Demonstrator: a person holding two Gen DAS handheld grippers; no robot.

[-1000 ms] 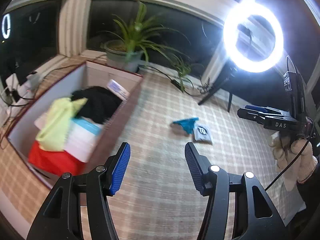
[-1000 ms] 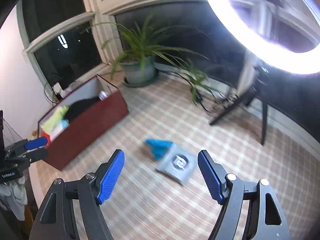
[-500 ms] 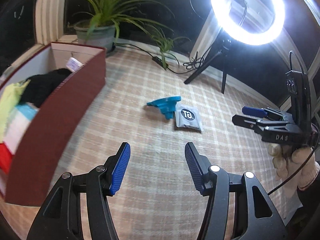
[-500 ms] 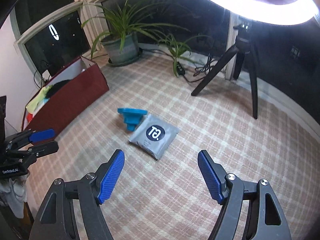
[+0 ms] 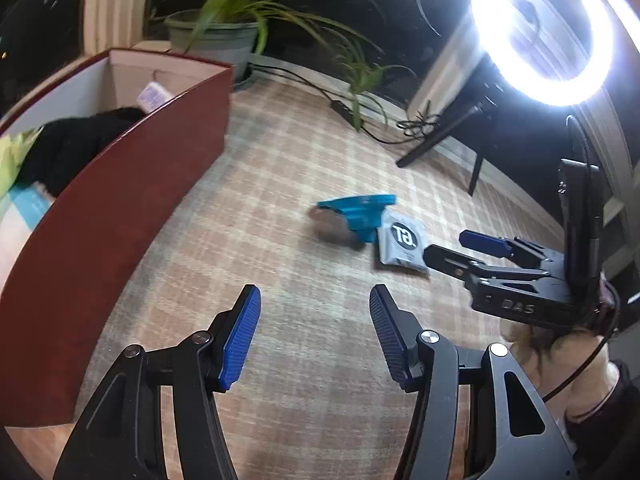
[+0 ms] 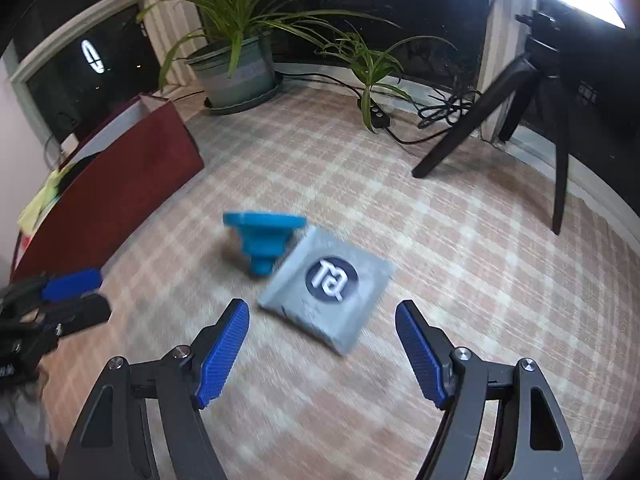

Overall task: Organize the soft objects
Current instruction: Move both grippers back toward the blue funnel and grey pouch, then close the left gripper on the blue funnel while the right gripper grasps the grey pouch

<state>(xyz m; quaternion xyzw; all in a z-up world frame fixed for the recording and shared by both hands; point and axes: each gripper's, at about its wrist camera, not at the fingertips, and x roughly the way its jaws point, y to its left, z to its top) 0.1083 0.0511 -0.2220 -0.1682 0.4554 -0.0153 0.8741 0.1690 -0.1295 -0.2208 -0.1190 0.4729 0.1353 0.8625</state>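
A flat grey pouch (image 6: pixel 328 286) with a dark round logo lies on the plaid rug, touching a blue ridged item (image 6: pixel 262 236) on its left. My right gripper (image 6: pixel 322 322) hangs open just above the pouch's near edge, nothing between its blue pads. In the left wrist view the same pouch (image 5: pixel 402 244) and blue item (image 5: pixel 360 214) lie further off, and my left gripper (image 5: pixel 315 312) is open and empty over bare rug. The right gripper (image 5: pixel 448 246) appears there at the right, held by a gloved hand (image 5: pixel 536 344).
A dark red box (image 5: pixel 120 208) holding black, yellow and light blue cloths stands on the left. A potted plant (image 6: pixel 236 68), a small plant with a cable, and a ring light (image 5: pixel 540 32) on a black tripod (image 6: pixel 520 92) stand along the window.
Both grippers have sunk toward the rug. The left view swung away from the box's inside to the rug. The pouch has grown larger between the right gripper's fingers. Neither gripper's opening changed.
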